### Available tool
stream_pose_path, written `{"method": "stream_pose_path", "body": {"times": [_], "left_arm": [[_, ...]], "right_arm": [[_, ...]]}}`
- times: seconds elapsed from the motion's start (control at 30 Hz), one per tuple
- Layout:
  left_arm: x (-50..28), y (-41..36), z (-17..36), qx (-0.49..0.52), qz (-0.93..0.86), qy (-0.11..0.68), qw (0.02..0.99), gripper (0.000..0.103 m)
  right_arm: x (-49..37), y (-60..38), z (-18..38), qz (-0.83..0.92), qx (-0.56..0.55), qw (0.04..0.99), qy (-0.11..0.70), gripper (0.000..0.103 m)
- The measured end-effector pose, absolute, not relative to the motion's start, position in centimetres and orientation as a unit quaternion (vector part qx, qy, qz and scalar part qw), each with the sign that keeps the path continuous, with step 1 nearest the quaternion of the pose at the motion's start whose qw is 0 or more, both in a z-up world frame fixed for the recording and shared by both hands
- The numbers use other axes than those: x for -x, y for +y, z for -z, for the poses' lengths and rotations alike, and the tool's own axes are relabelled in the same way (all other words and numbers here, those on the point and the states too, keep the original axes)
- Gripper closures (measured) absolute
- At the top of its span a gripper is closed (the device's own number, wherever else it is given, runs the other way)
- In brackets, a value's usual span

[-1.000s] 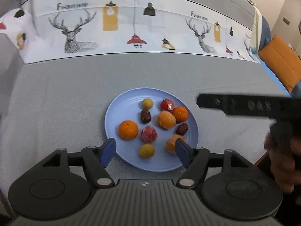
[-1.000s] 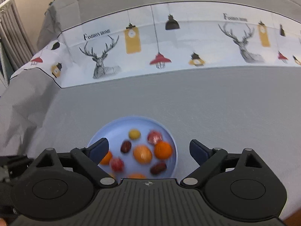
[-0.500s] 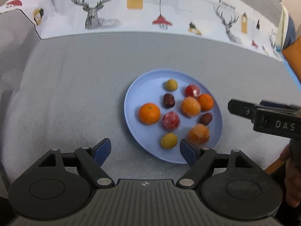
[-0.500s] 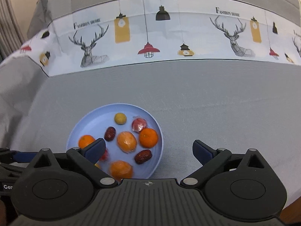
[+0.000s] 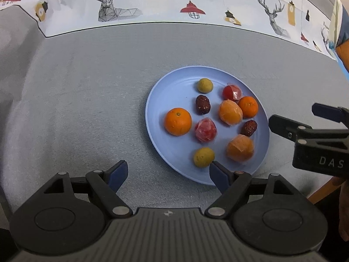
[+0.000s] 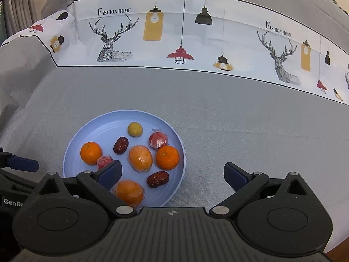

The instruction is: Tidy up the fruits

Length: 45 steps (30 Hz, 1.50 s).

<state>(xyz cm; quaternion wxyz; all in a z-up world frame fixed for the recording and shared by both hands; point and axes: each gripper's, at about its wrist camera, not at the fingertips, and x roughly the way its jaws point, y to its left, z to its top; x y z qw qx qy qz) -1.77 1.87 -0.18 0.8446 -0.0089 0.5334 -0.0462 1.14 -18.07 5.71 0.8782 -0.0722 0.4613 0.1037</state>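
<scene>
Grey cloth-covered bench (image 6: 218,113) with a white deer-and-lamp printed band (image 6: 196,35), round pale-blue plate (image 5: 157,100) near its front edge holding nine small fruits, left gripper (image 5: 166,172) and right gripper (image 6: 172,171) spread wide and empty, grey curtain (image 6: 19,2) only in right view, orange cushion (image 5: 343,54) only in left.

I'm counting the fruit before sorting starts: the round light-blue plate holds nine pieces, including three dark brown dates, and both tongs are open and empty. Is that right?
Not quite: the round light-blue plate holds two dark brown dates, not three, as the left wrist view shows. The rest stands: nine pieces in all, and both the left tongs and the right tongs are open and empty.
</scene>
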Motion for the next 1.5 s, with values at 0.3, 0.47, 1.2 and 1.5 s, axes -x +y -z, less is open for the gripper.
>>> {"method": "stream_pose_path", "body": {"times": [0.3, 0.47, 1.2, 1.5], "left_arm": [[2.03, 1.21, -0.06, -0.001, 0.06, 0.53, 0.846, 0.008], [1.97, 1.4, -0.03, 0.002, 0.058, 0.531, 0.845, 0.007], [1.98, 1.31, 0.01, 0.0, 0.06, 0.53, 0.846, 0.007], [1.96, 1.33, -0.03, 0.0, 0.06, 0.531, 0.845, 0.007]], "right_arm": [[-1.12, -18.37, -5.56, -0.1, 0.07, 0.878, 0.464, 0.003], [-1.08, -18.33, -5.52, -0.102, 0.071, 0.877, 0.464, 0.003], [-1.16, -18.28, -5.22, -0.105, 0.073, 0.874, 0.469, 0.001], [-1.1, -18.21, -5.13, -0.105, 0.073, 0.873, 0.47, 0.001]]}}
